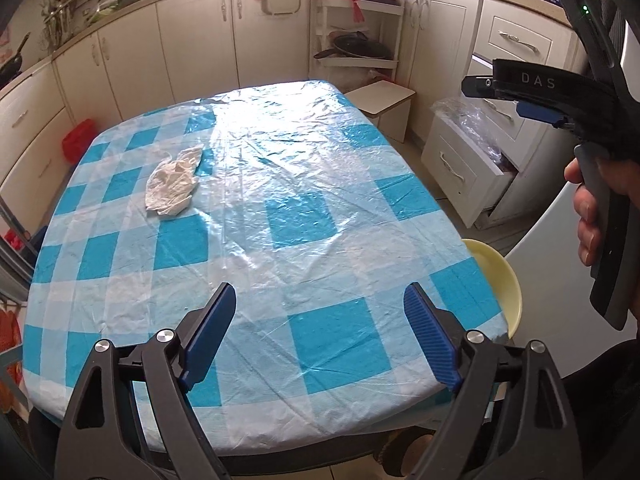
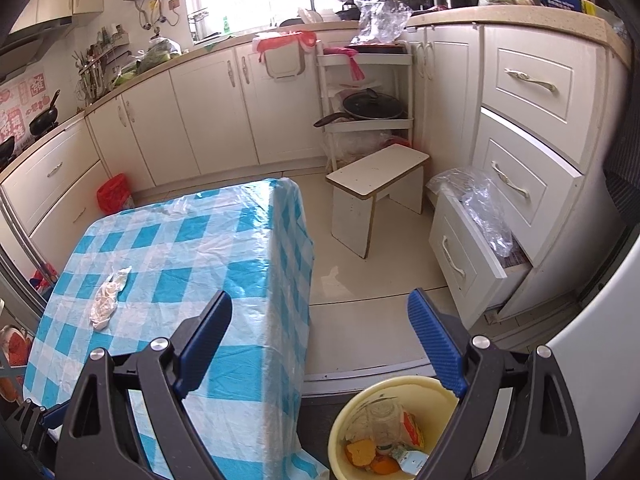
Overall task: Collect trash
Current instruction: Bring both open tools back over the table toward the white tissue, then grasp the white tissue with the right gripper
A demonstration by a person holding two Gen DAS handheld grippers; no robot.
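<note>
Kitchen w/ a small table (image 1: 360, 184) covered in a blue-and-white check plastic cloth, and the only trash on top is one crumpled white tissue (image 1: 173, 185) sitting on the far left part of the cloth, nothing touching it. Left gripper (image 1: 320, 334) hangs over the near edge of the table, blue pads spread wide w/ nothing between them, tissue well ahead of it and off to the left. Right gripper (image 2: 320, 346) is off the table's right side, also spread wide and empty, left finger over the cloth corner, right finger over the floor. Just below it on the floor is a yellow bin (image 2: 394, 428) tucked against the near right corner of the table, already got stuff in it: a clear plastic bottle, orange peel bits and a small carton or wrapper, can't tell which. From the left cam you can see the person's hand (image 1: 592, 216) around the right gripper's handle at the right edge. Further back there's a white stool (image 2: 376, 196) on the tiles, a red bag (image 2: 114, 194) by the far left cabinets, and a low drawer (image 2: 472, 256) pulled open on the right w/ clear plastic hanging out.
</note>
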